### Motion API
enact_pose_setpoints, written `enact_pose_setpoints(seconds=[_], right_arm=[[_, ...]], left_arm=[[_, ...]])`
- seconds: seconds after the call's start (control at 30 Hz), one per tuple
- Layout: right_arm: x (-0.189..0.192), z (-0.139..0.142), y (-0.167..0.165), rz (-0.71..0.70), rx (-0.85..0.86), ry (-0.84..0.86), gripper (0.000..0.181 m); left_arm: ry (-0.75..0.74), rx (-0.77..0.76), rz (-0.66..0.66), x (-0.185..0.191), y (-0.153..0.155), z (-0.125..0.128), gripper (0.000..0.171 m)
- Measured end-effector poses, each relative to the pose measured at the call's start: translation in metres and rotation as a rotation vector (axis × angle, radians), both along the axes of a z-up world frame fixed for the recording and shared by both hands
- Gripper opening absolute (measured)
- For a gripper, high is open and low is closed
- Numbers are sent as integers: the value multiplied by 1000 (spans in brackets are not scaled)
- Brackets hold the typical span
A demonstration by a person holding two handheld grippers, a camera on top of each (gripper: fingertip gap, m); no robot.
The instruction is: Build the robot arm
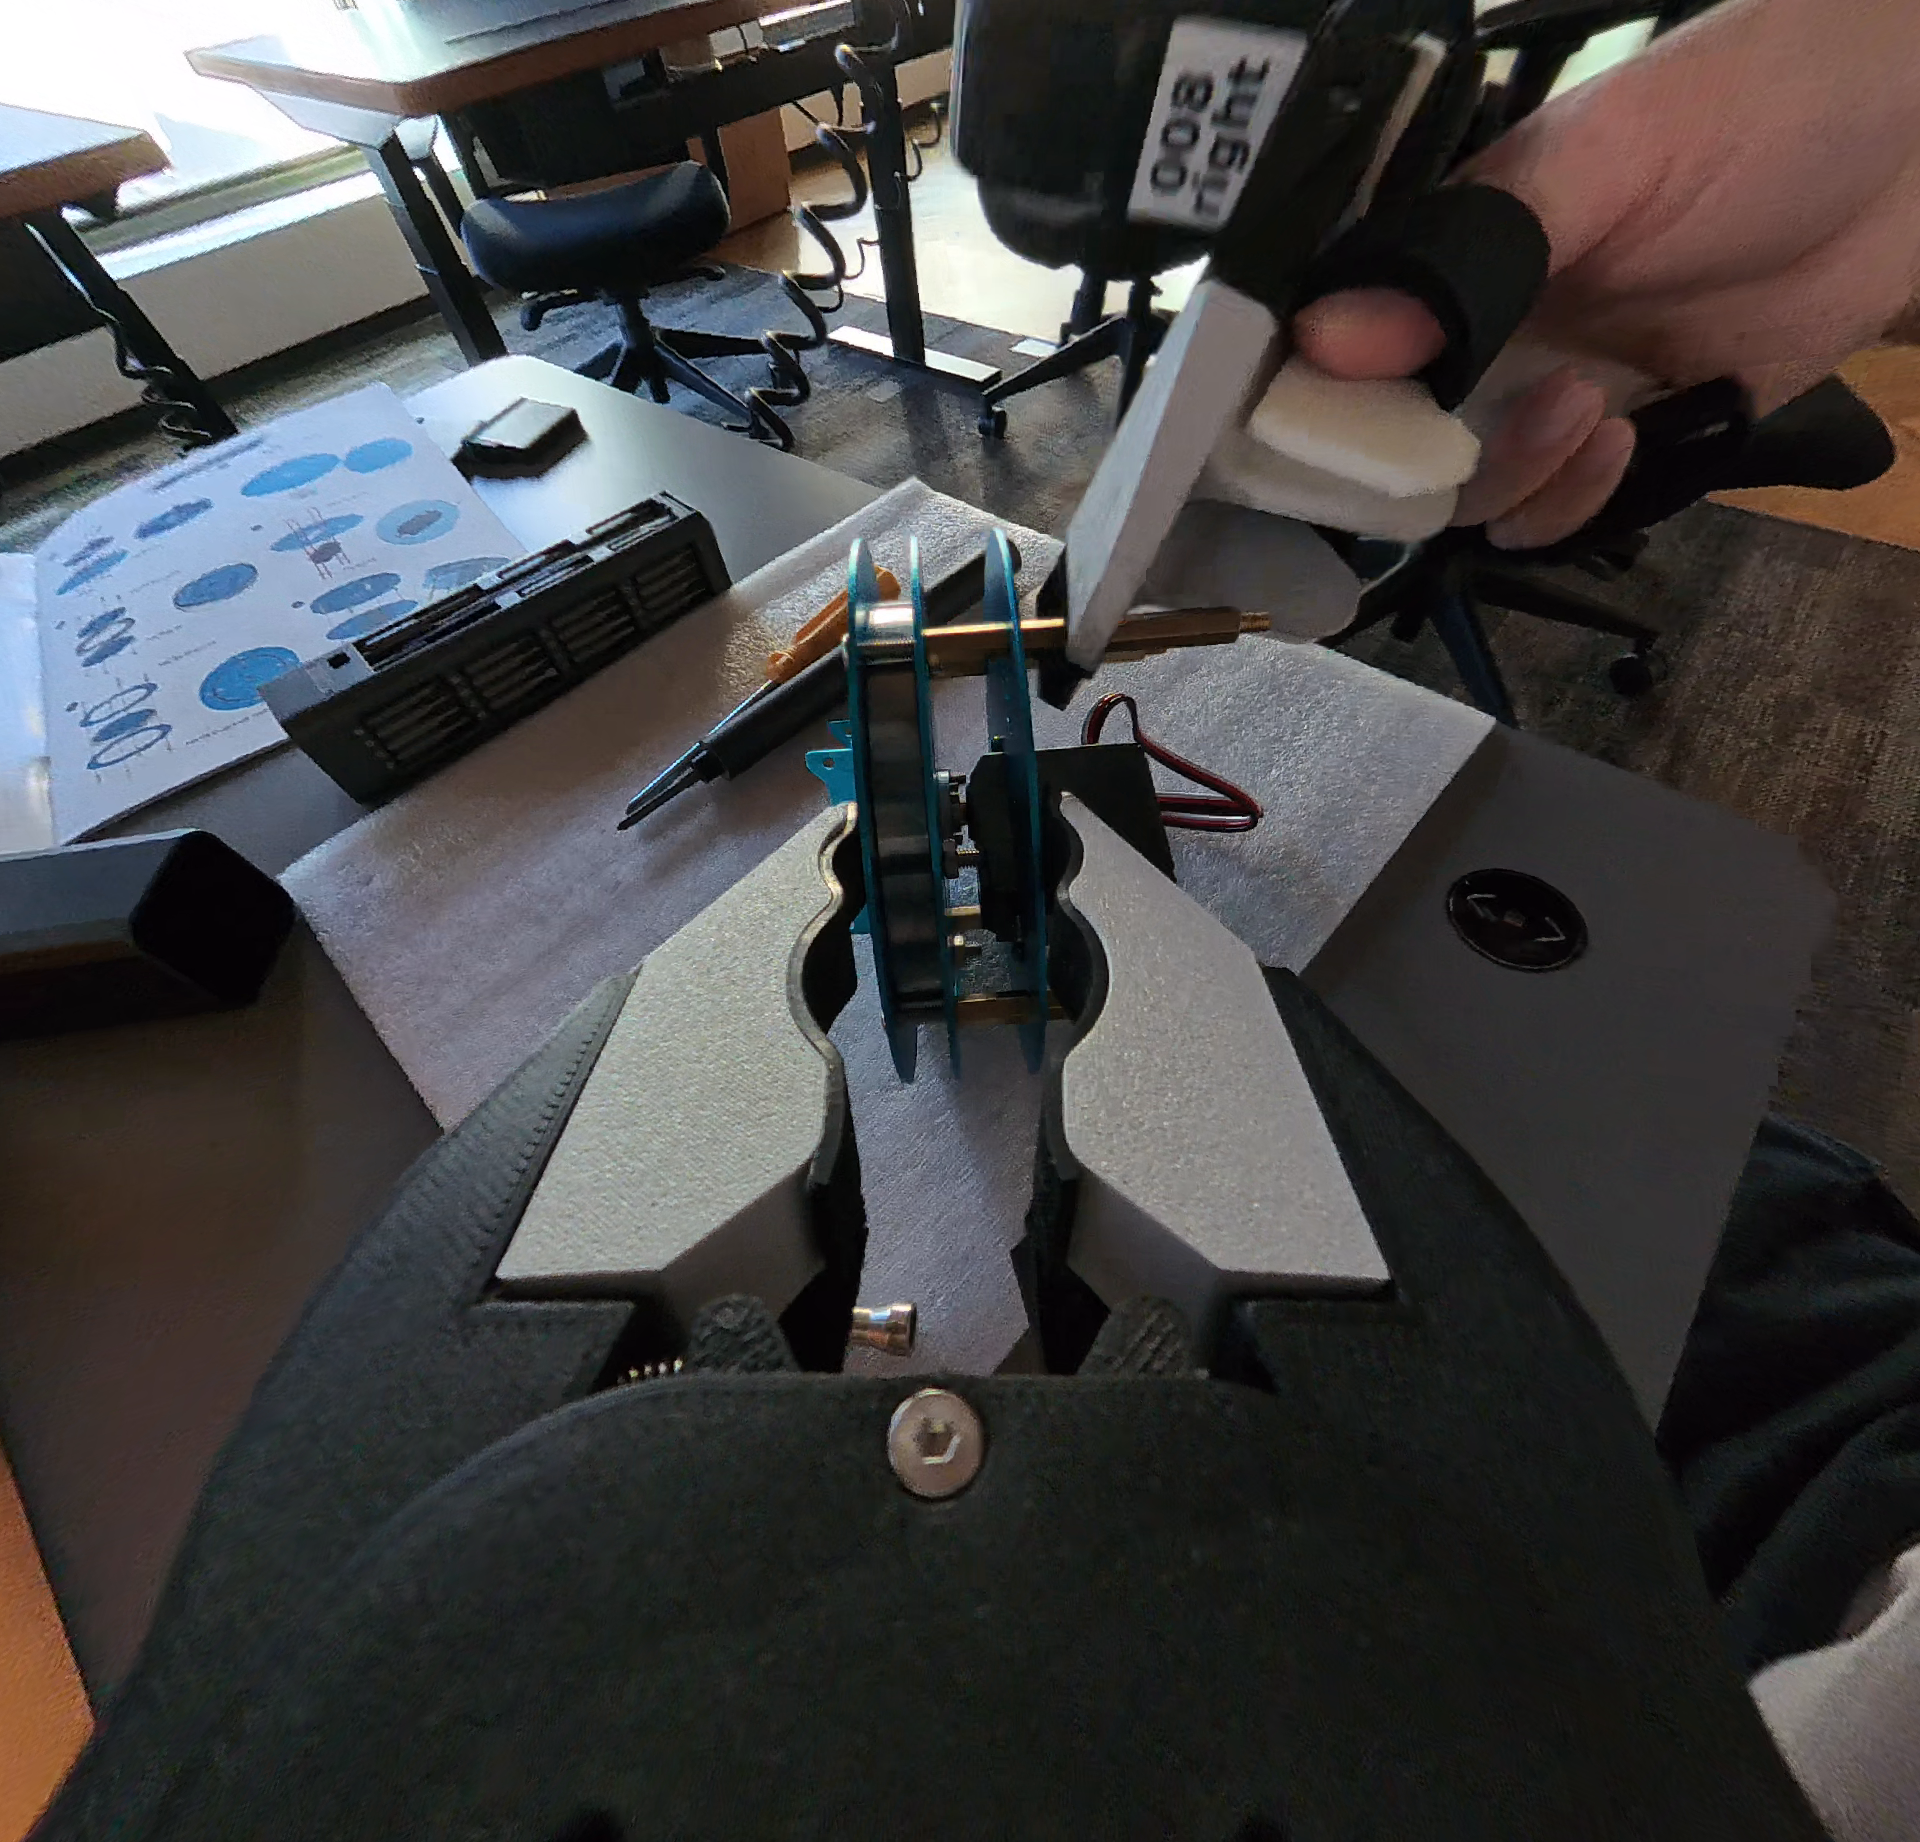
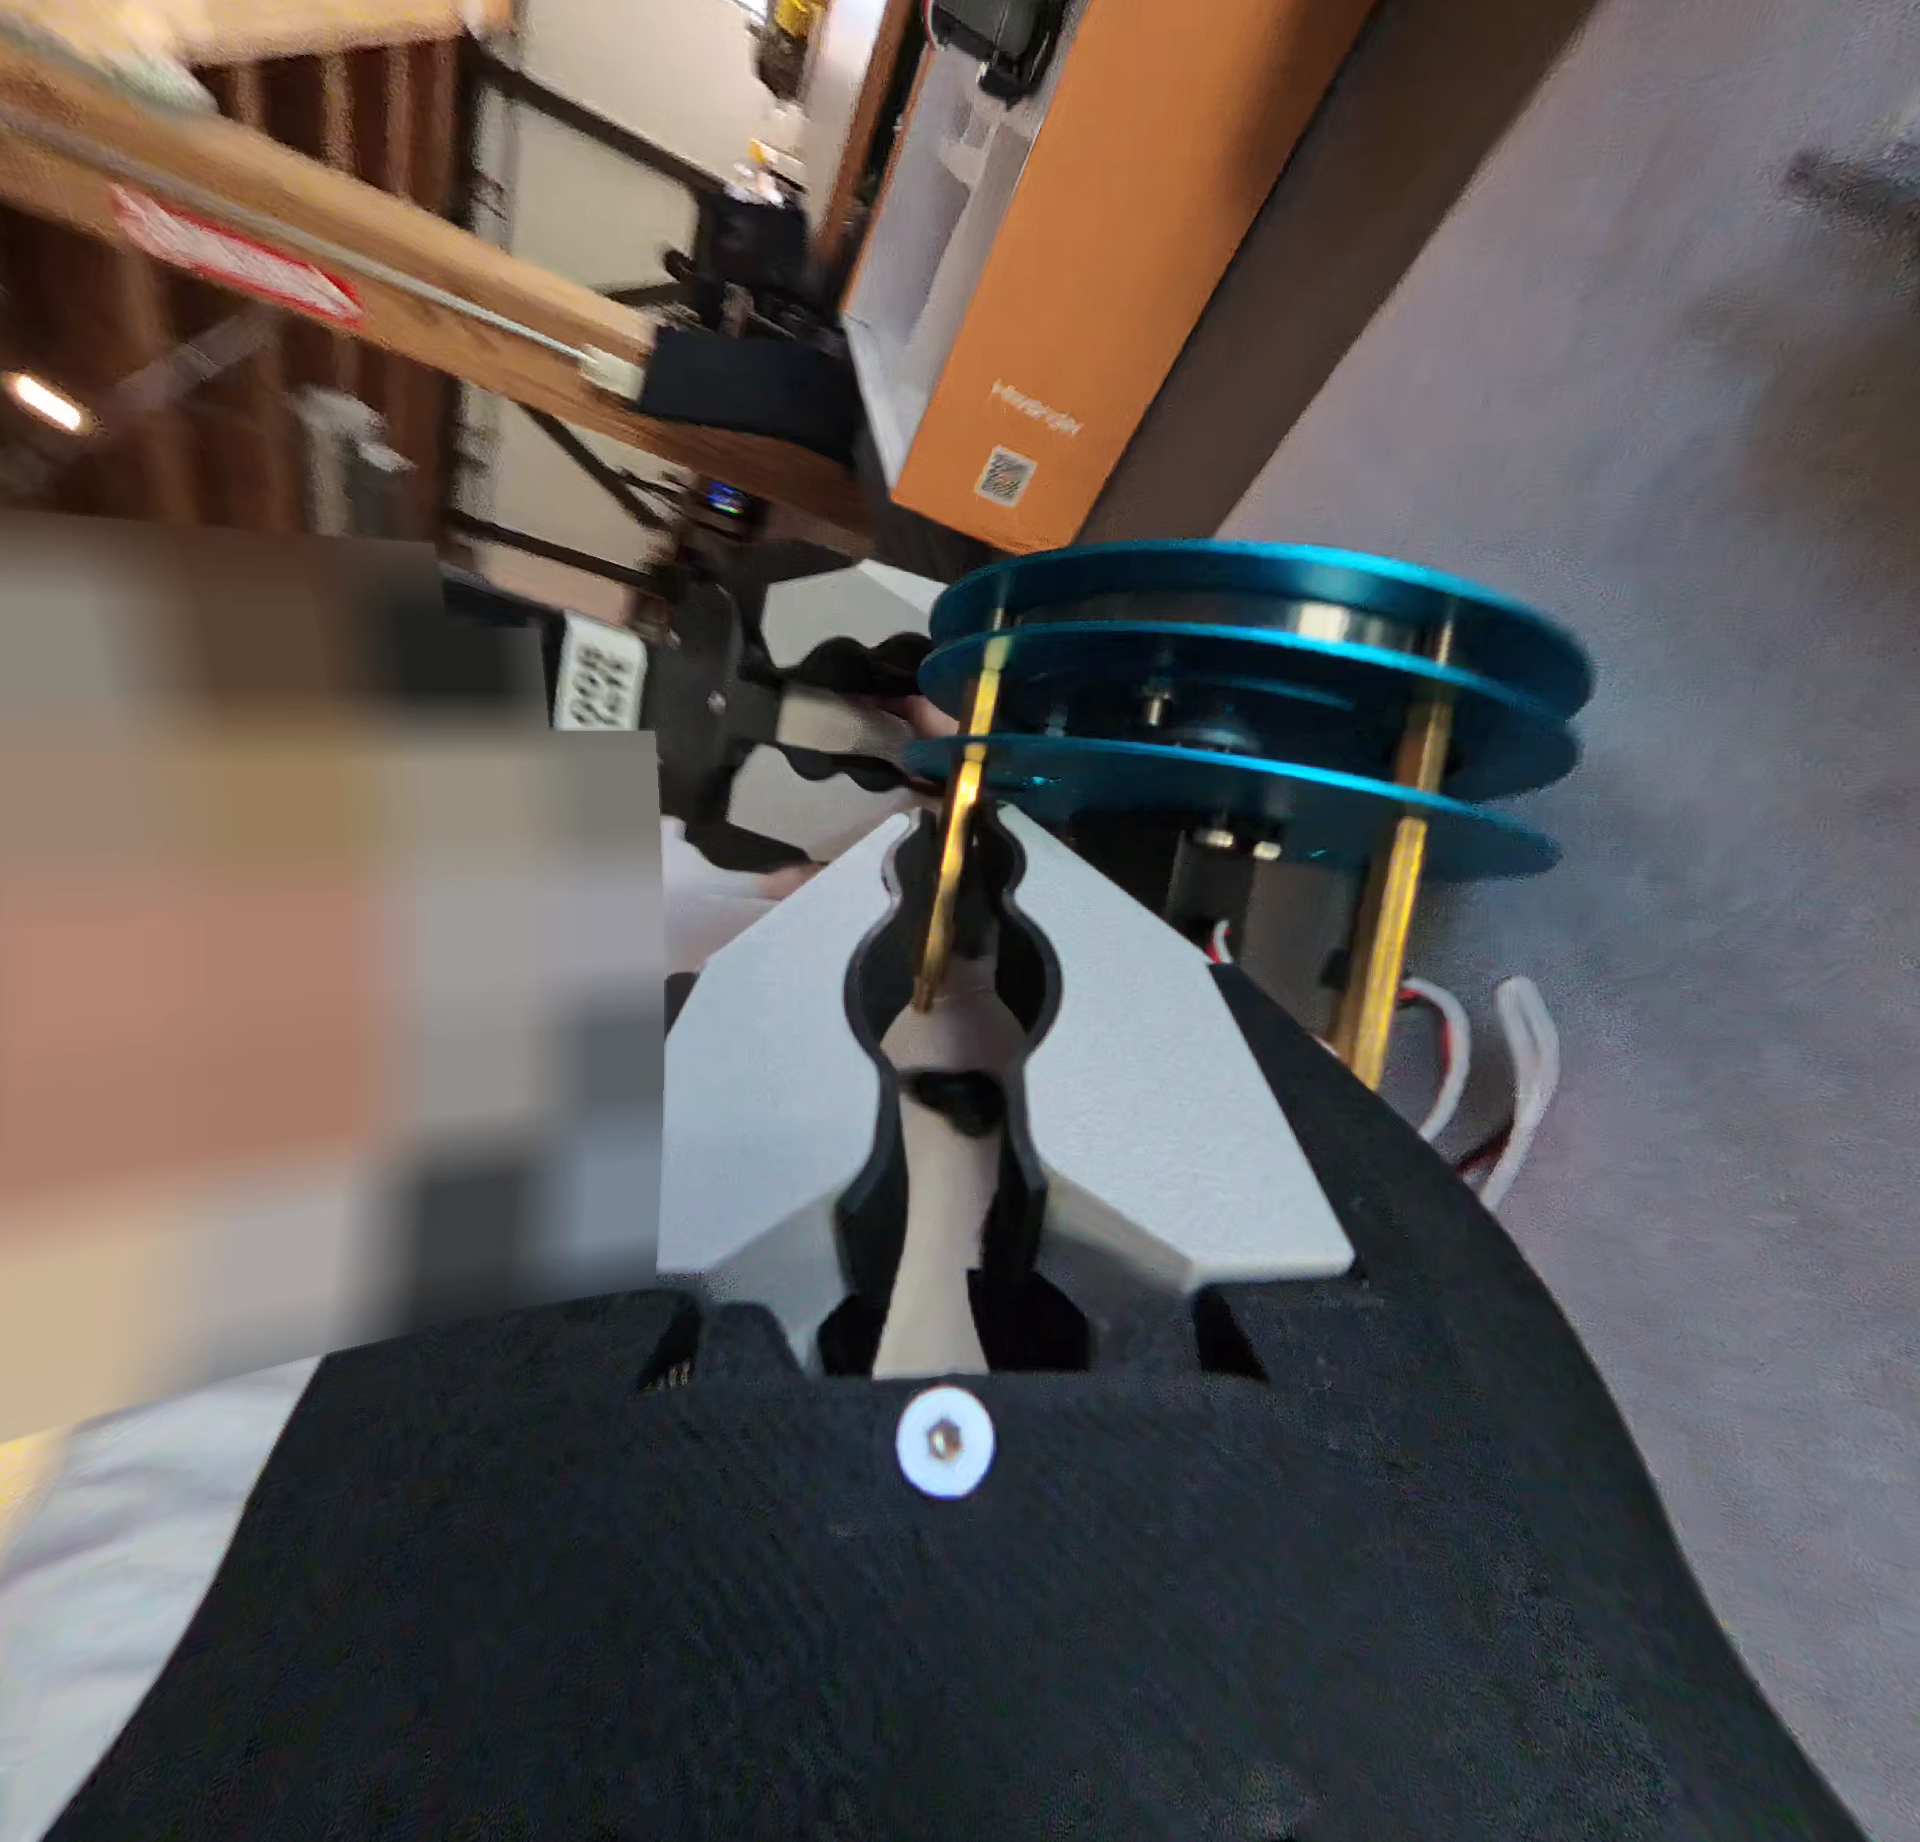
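A: Far left on the counter [image 1: 1558, 961], what lies there?

B: A sheet [image 1: 239, 587] of blue diagrams, then a black bit case [image 1: 499, 639], then a screwdriver [image 1: 790, 722] on the white foam mat [image 1: 540, 857]. Handy to reach, I'd judge.

A: And the middle?

B: The left gripper [image 1: 951, 919] has its fingers clenched on a stack of blue discs [image 1: 940, 784], held on edge over the mat, probably so the brass standoff [image 1: 1049, 637] points sideways.

A: To the right?

B: The right gripper [image 2: 961, 857] pinches that standoff [image 2: 956, 888], fingers clenched on it just outside the outermost disc. A hand [image 1: 1683, 234] grips its handle. Red and black wires [image 1: 1184, 784] trail behind the discs.
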State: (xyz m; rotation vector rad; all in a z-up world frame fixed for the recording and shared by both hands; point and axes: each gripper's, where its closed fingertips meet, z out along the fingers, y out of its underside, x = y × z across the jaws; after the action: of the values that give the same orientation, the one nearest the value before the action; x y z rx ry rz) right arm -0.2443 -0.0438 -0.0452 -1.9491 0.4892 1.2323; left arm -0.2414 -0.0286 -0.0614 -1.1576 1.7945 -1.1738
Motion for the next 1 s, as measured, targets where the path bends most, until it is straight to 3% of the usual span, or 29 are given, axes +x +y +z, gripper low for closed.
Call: enact_pose_setpoints(seconds=[0.1,0.2,0.3,0.5,0.6,0.73,1.0], right_arm=[[17,21,-3,-94,153,-397,25],[23,32,-20,-230,219,-846,20],[12,4,-31,-279,53,-1196,23],[11,-62,-20,-115,-281,-1809,24],[15,-80,-13,2,-333,-1905,18],[31,-85,-14,80,-372,-1987,5],[31,-79,-7,58,-262,-2006,5]], left_arm=[[49,-63,-13,2,8,-1,32],[103,-167,-23,6,18,0,32],[167,-271,-21,14,27,0,32],[220,-314,2,21,30,0,32],[228,-318,5,24,30,1,32],[263,-345,-9,32,32,2,32],[333,-428,-41,48,37,2,32]])
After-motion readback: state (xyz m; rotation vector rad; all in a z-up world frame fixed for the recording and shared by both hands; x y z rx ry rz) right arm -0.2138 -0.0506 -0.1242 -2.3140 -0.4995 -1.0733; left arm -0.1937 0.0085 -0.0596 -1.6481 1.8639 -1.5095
